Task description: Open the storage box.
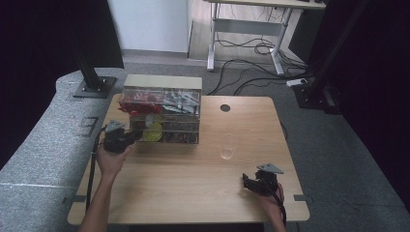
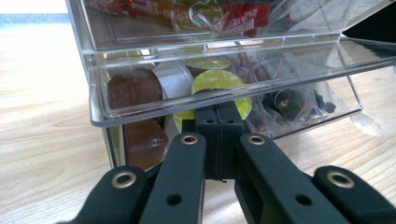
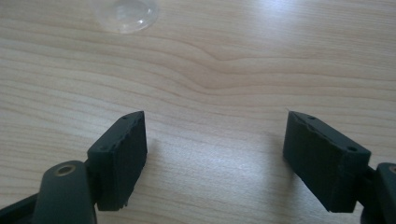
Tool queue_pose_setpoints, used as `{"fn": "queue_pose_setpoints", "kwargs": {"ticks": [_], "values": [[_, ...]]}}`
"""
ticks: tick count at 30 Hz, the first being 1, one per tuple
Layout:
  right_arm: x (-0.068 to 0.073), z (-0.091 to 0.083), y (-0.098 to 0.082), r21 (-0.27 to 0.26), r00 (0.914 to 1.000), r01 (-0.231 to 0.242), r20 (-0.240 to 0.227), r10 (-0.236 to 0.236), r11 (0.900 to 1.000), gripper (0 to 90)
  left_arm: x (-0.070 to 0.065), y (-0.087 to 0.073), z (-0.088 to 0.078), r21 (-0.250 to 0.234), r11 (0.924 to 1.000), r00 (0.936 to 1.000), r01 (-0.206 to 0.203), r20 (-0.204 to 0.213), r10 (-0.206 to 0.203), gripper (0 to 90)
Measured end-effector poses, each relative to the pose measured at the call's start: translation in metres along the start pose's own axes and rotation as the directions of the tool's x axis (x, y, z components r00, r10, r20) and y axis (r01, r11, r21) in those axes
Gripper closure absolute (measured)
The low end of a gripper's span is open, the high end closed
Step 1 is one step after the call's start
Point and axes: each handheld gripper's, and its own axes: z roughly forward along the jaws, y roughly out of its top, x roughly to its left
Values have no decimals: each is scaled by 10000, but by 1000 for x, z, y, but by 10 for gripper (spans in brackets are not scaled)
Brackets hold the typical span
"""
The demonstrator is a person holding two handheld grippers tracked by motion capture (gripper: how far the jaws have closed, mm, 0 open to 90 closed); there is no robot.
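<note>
1. High view: the left hand-held gripper (image 1: 137,136), jaws clenched together, sits at the front of one clear drawer organizer (image 1: 162,116) at the tabletop's (image 1: 193,183) far left.
2. Its drawer (image 2: 224,95), long axis crosswise, stands slightly out directly ahead.
3. The right hand-held gripper (image 1: 247,182), released, rests well apart; a clear cup (image 1: 227,153) lies between.

Desk (image 1: 193,183): pale wood-grain surface, smooth, soft sheen.
Drawer organiser (image 2: 224,70): clear, glossy plastic with bright reflections.
Capsules (image 2: 219,81) inside the organiser: shiny foil lids, brown plastic bodies.
Fingers (image 3: 119,158): matt black, rubbery, rough edges.
Cup (image 3: 126,11) beyond the fingers: clear, glossy plastic.
</note>
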Motion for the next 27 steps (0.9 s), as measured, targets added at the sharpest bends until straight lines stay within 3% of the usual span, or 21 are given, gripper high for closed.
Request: {"fn": "queue_pose_setpoints", "kwargs": {"ticks": [5, 8, 12, 14, 18, 27], "values": [[-3, -8, 6, -266, 10000, -29, 13, 30, 9996, 229, 0, 7, -2, 29, 9999, 9997, 126, 221, -126, 900], [-4, -13, 9, -387, 9999, -86, -80, 83, 9992, 232, 0, 10, -2, 66, 10000, 10000, 15, 89, -16, 900], [-3, -24, 17, -692, 9998, -106, -174, 95, 9975, 235, 0, 18, -4, -67, 9999, 9997, 156, 198, -154, 900], [1, -36, 26, -1174, 9996, -72, -262, 41, 9931, 238, -1, 21, -3, -63, 9999, 9996, 161, 214, -160, 900], [7, -48, 38, -1653, 9992, -26, -392, -40, 9862, 244, -1, 26, -3, -42, 9999, 9997, 161, 199, -161, 900], [23, -60, 64, -2099, 9967, 101, -771, -269, 9777, 257, 1, 38, -2, -44, 9998, 9997, 180, 190, -179, 900]]}}
